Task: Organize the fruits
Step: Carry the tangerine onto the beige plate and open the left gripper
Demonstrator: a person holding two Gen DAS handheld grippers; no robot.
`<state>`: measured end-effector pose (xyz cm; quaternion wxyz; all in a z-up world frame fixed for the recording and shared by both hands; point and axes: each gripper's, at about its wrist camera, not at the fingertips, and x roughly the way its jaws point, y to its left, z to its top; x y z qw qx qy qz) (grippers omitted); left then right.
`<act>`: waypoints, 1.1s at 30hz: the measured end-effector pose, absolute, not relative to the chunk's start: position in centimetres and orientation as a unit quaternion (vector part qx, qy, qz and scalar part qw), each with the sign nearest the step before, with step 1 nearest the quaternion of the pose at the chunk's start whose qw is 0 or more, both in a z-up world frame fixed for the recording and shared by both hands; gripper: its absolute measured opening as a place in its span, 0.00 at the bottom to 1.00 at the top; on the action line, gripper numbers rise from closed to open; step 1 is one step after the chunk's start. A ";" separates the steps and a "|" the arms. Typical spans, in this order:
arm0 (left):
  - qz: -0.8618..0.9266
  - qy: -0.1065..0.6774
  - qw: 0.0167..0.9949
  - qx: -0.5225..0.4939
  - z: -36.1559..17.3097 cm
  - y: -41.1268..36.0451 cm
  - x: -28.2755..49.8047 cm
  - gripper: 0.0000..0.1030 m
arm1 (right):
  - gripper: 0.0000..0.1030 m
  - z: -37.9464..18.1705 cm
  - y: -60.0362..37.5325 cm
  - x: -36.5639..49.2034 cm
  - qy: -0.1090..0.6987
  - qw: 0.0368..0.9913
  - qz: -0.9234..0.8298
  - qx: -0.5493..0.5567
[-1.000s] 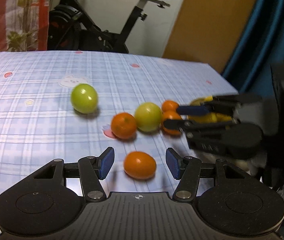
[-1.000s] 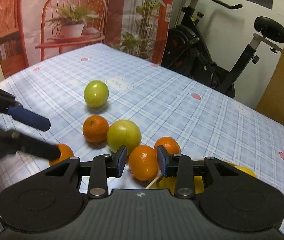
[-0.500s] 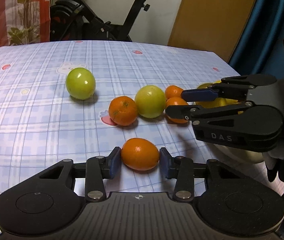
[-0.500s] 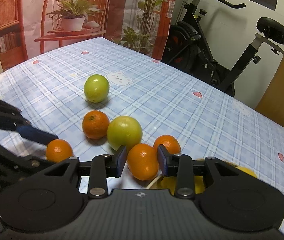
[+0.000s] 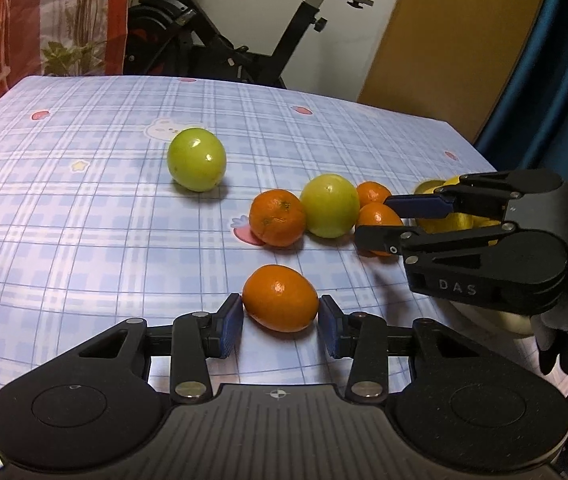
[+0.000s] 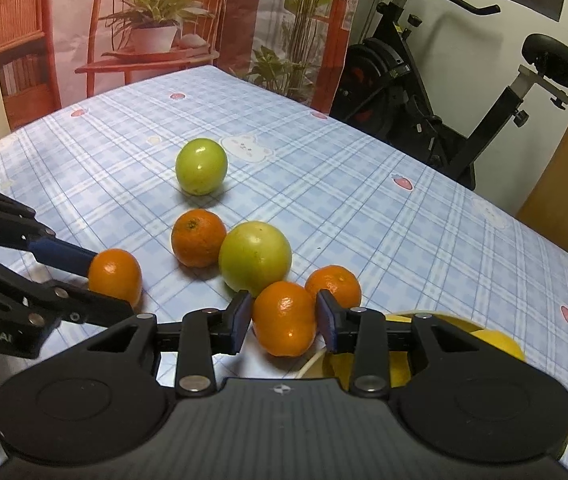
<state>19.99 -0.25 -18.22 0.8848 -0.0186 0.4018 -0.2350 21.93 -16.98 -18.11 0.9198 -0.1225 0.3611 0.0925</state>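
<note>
Oranges and green fruits (image 6: 201, 166) lie on a blue plaid tablecloth (image 5: 84, 220); an exercise bike (image 5: 244, 40) stands at twelve o'clock. Left gripper (image 5: 280, 318) clamps one orange (image 5: 280, 298), right gripper (image 6: 284, 318) another orange (image 6: 284, 318). Only the right view shows the plant backdrop (image 6: 156, 20).

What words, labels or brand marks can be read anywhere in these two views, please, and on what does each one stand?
"DAS": pale letters on the black body of the right gripper, seen in the left wrist view.
"Robot.AI": pale letters on the black body of the left gripper, at the left edge of the right wrist view; its start is cut off.
The tablecloth bears pictures only.
</note>
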 end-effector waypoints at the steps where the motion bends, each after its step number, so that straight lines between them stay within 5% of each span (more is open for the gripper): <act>1: -0.236 0.400 0.885 -0.023 -18.2 -0.2 20.0 0.43 | 0.38 -18.1 -17.0 21.9 0.361 0.920 0.093 -0.121; 33: -0.234 0.403 0.880 -0.093 -19.0 0.5 21.7 0.40 | 0.38 -18.5 -16.0 19.2 0.356 0.926 0.100 -0.075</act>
